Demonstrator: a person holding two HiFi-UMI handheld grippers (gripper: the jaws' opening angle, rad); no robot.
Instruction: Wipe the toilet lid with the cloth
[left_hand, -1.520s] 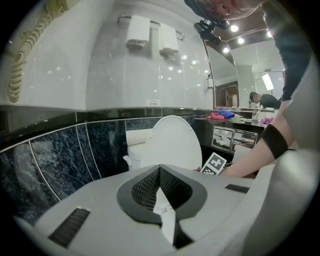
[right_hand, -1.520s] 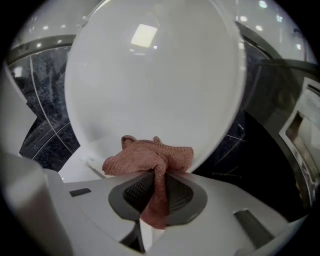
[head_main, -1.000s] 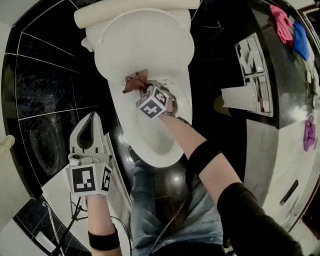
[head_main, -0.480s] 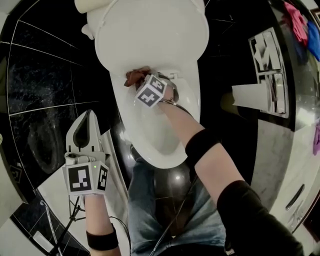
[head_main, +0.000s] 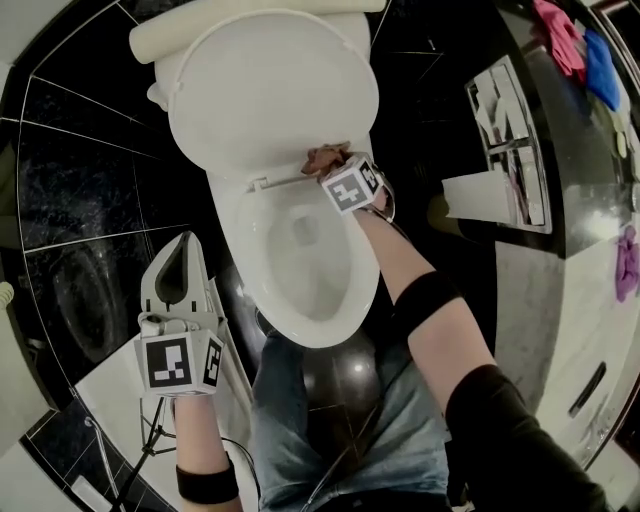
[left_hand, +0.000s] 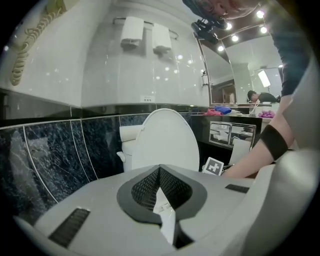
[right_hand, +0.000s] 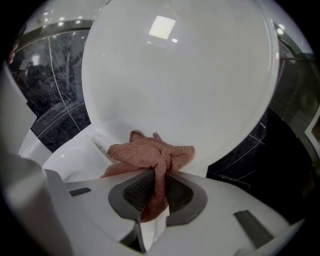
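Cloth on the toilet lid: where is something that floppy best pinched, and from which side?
Probably by its gathered tail, from the bowl side, as the right gripper holds it: there the cloth narrows to a fold that fits between the jaws, leaving the loose wad free against the raised lid.

crumpled reddish cloth (right_hand: 150, 154) lies bunched against the lower edge of the raised glossy white toilet lid (right_hand: 180, 75).

Dark glossy floor (head_main: 345, 378), bearing a white toilet (head_main: 340, 300). At right, dark tabletop (head_main: 575, 140), holding a pink cloth (head_main: 556, 36), a blue cloth (head_main: 600, 66) and a purple cloth (head_main: 625, 262).
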